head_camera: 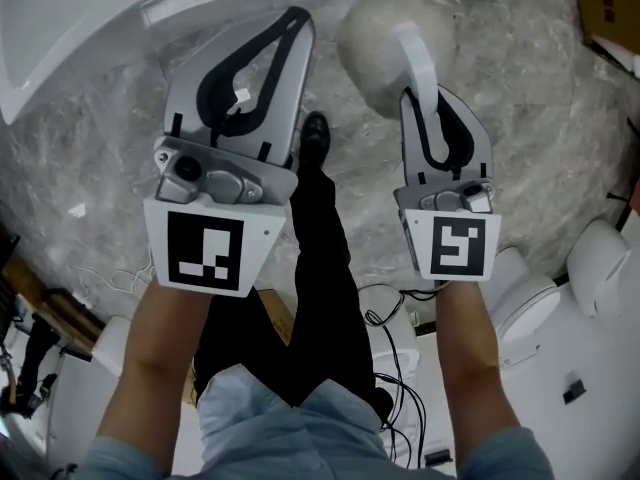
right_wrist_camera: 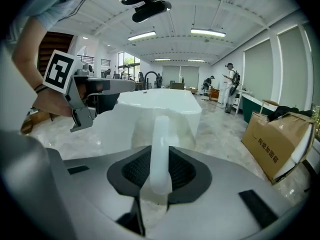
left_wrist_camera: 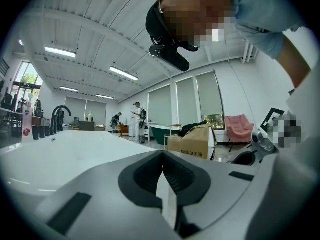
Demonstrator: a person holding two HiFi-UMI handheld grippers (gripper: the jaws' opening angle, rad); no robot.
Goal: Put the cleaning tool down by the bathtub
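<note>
The cleaning tool (head_camera: 378, 50) has a round pale head and a white translucent handle (right_wrist_camera: 160, 149). My right gripper (head_camera: 424, 96) is shut on that handle, with the head hanging over the marble floor beyond the jaws. The handle stands upright between the black pads in the right gripper view, and the white bathtub (right_wrist_camera: 161, 102) lies straight ahead. In the head view the bathtub rim (head_camera: 90, 28) fills the upper left. My left gripper (head_camera: 292, 20) is held beside the right one, close to the tub, with its jaws shut and nothing between them (left_wrist_camera: 163, 156).
A cardboard box (head_camera: 606, 4) sits at the far right, also in the right gripper view (right_wrist_camera: 277, 136). White toilets (head_camera: 540, 303) stand at the lower right, with cables (head_camera: 398, 320) on the floor. My black trouser leg and shoe (head_camera: 318, 218) are between the grippers. People stand far off.
</note>
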